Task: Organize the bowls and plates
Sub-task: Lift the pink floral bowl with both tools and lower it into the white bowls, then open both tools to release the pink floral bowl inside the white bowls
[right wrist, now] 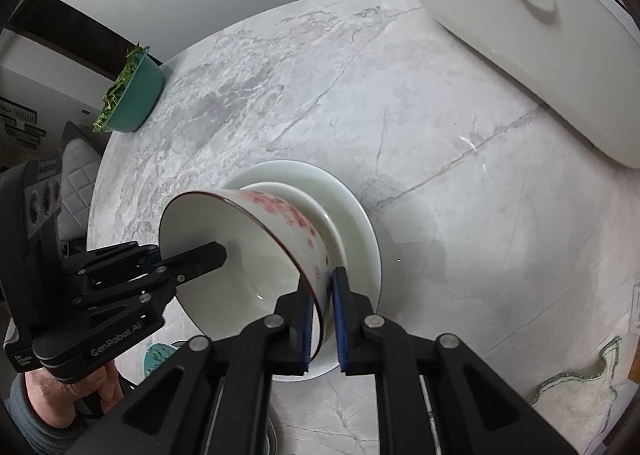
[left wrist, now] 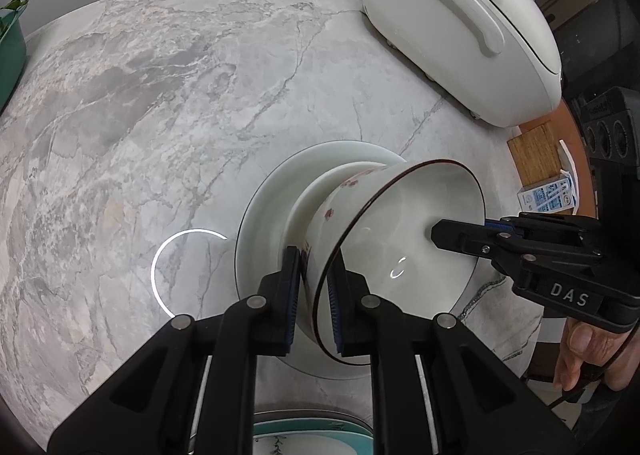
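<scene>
Gripping the near rim of the white porcelain bowl with red flower print [left wrist: 360,223], my left gripper [left wrist: 314,287] has one finger inside and one outside its wall. The bowl sits on a small white dish [left wrist: 308,195] stacked on a wide white plate [left wrist: 260,215] on the grey marble table [left wrist: 160,95]. Across the bowl, my right gripper [right wrist: 320,315] clamps the opposite rim likewise. Behind the bowl stands a white lidded cooker [left wrist: 460,23].
</scene>
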A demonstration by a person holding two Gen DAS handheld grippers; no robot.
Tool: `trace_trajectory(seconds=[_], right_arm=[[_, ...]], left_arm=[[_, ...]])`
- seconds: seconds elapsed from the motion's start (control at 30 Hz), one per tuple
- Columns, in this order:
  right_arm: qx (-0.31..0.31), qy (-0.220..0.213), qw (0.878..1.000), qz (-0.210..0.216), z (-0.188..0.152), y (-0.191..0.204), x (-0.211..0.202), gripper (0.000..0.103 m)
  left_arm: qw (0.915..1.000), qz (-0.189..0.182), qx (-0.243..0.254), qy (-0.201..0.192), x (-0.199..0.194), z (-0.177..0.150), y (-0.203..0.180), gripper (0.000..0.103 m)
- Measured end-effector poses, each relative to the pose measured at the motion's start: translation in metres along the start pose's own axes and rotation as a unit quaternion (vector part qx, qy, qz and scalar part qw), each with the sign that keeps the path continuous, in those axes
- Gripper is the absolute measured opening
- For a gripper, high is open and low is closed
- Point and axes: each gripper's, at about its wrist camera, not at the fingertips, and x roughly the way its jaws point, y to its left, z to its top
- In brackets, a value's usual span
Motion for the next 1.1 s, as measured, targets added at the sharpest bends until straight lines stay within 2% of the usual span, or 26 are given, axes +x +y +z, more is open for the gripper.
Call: trace_trajectory(seconds=[0.17, 0.23, 0.37, 0.77, 0.8, 0.83, 0.9, 0.93, 1.0, 1.03, 1.07, 1.1], right_arm=[[-0.005, 0.015, 1.0, -0.007, 0.003, 0.003, 0.007, 0.01], [-0.006, 0.022, 1.0, -0.009, 0.003, 0.004, 0.01, 0.009], [-0.01, 0.023, 1.0, -0.015, 0.007, 0.005, 0.009, 0.009], [-0.014, 0.031, 0.999, -0.026, 0.011, 0.01, 0.009, 0.009], [-0.013, 0.03, 0.999, -0.025, 0.011, 0.01, 0.008, 0.01], [-0.013, 0.028, 0.999, -0.025, 0.011, 0.01, 0.009, 0.01], [-0.01, 0.024, 1.0, -0.016, 0.009, 0.01, 0.009, 0.02], [-0.006, 0.022, 1.0, -0.007, 0.009, 0.009, 0.008, 0.023], [-0.003, 0.012, 1.0, 0.005, 0.007, 0.009, 0.005, 0.039], [-0.002, 0.007, 1.0, 0.011, 0.006, 0.01, 0.002, 0.045], [-0.002, -0.003, 1.0, 0.009, 0.004, 0.011, -0.003, 0.067], [-0.002, -0.016, 1.0, 0.009, 0.003, 0.011, -0.01, 0.09]], left_arm=[[0.9998, -0.011, -0.012, -0.015, -0.01, -0.002, 0.003, 0.017], [0.9994, -0.015, -0.014, -0.028, -0.017, -0.002, 0.004, 0.025], [0.9982, -0.021, -0.02, -0.053, -0.032, -0.001, 0.006, 0.025], [0.997, -0.025, -0.034, -0.064, -0.038, 0.001, 0.022, 0.027], [0.9968, -0.027, -0.035, -0.066, -0.039, 0.001, 0.023, 0.033], [0.9964, -0.029, -0.037, -0.071, -0.04, 0.001, 0.025, 0.046], [0.9955, -0.032, -0.036, -0.081, -0.044, 0.0, 0.027, 0.058], [0.995, -0.035, -0.036, -0.086, -0.047, 0.0, 0.029, 0.058], [0.9946, -0.039, -0.035, -0.089, -0.051, -0.001, 0.033, 0.06], [0.9945, -0.04, -0.036, -0.09, -0.053, -0.002, 0.036, 0.068], [0.9941, -0.042, -0.038, -0.093, -0.055, -0.003, 0.038, 0.073], [0.9936, -0.048, -0.04, -0.095, -0.058, -0.005, 0.042, 0.083]])
